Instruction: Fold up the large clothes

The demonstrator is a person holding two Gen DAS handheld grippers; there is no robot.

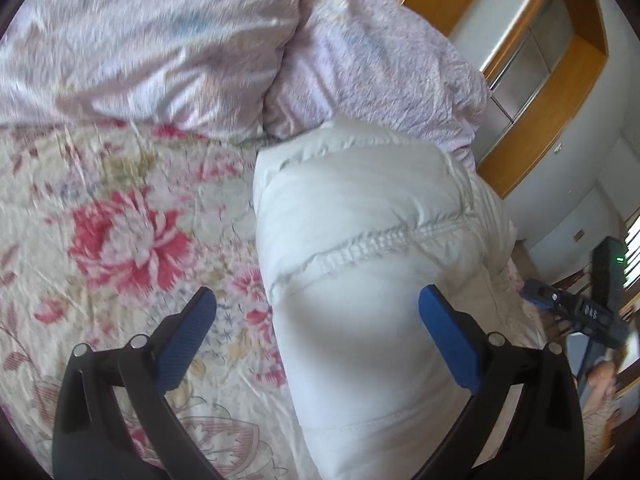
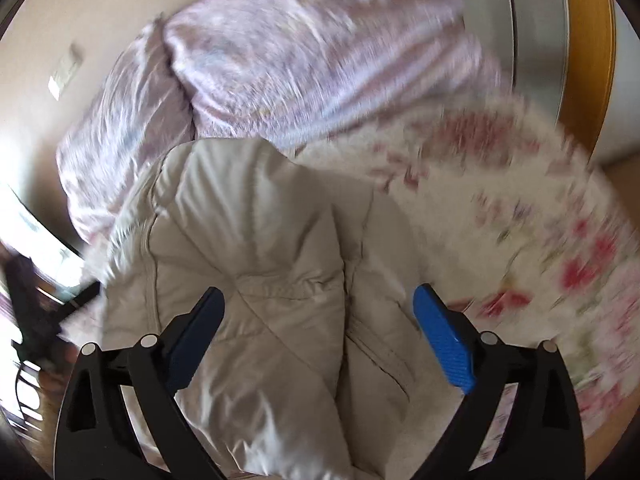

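**Both grippers spread above the folded jacket on the bed**

Left gripper (image 1: 318,306): jaws wide apart, blue pads bare, nothing pinched. Below and between them lies the off-white padded jacket (image 1: 360,240), folded into a thick bundle, a gathered seam running across it. It rests on the floral bedsheet (image 1: 120,232) with its red blooms.

Right gripper (image 2: 318,306): jaws also spread, pads clear of the cloth, the jacket (image 2: 256,248) under them, a fur-like trim along its left edge.

Beyond the jacket, two lilac pillows (image 1: 160,40) lie side by side. Farther off, an orange wooden frame (image 1: 560,100). The other gripper (image 1: 580,312) at the left view's right edge bears small white letters, too blurred to read surely.
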